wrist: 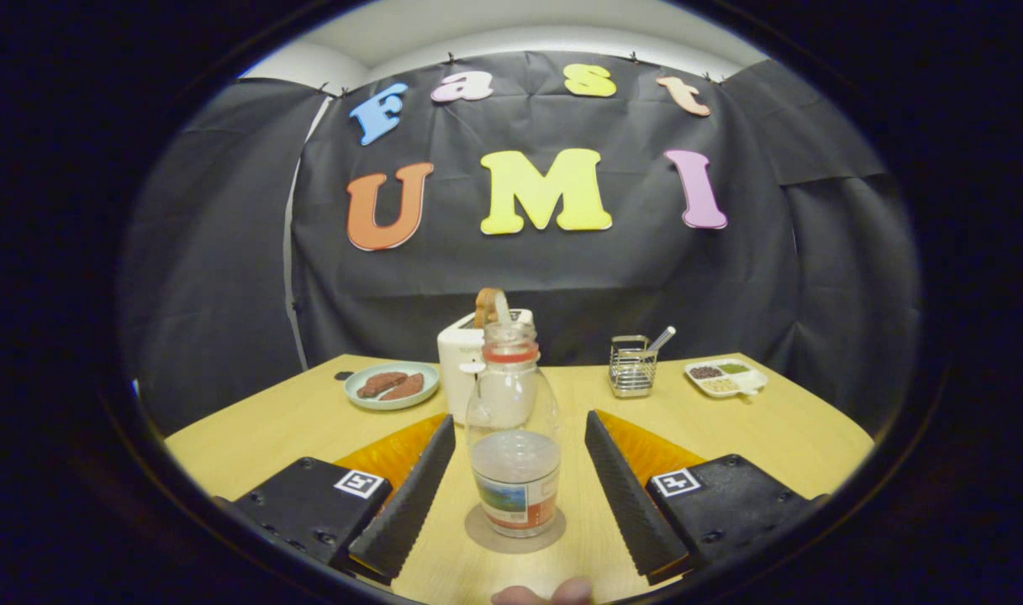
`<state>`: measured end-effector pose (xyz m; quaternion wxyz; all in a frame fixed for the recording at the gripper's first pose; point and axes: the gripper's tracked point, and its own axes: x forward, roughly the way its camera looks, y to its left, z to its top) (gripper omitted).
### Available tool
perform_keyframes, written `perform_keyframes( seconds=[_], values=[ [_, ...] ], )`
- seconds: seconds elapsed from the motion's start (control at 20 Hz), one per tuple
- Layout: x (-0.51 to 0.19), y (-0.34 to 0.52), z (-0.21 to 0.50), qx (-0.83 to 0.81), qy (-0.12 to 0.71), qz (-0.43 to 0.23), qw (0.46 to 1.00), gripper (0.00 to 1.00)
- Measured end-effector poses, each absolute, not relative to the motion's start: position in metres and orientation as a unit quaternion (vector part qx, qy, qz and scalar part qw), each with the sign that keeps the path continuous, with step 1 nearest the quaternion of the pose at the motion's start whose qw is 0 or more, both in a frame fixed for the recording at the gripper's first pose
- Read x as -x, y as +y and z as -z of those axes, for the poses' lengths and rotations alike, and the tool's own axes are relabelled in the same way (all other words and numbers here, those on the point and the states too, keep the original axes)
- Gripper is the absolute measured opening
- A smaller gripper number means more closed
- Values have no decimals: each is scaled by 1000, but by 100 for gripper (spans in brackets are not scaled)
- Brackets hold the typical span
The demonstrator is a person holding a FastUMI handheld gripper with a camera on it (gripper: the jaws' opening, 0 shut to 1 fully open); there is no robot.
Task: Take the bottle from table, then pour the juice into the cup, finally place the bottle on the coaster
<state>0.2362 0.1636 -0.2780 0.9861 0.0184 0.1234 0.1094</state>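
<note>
Plate (392, 386) with two brown pieces sits at the table's (250, 437) far left. White toaster (462, 370) stands behind the bottle (513, 437). Bottle is upright on the coaster (515, 531), cap off, between the fingers. Gripper (515, 445) is spread wide, both fingers clear of the bottle, gripping nothing. Wire holder (631, 366) and divided dish (725, 377) lie far right.

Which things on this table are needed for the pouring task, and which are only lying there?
For the task:
bottle, standing upright between the open fingers
coaster, under the bottle
gripper

Only lying there:
toaster
plate of sausages
wire basket holding a utensil
tray of grains
</note>
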Motion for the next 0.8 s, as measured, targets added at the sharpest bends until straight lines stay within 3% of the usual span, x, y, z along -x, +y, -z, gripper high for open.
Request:
perform_keyframes(
  seconds=[0.45,0.8],
  values=[
    [-152,142,165,3,50,-60,997,100],
    [-97,124,115,35,31,-29,998,100]
  ],
)
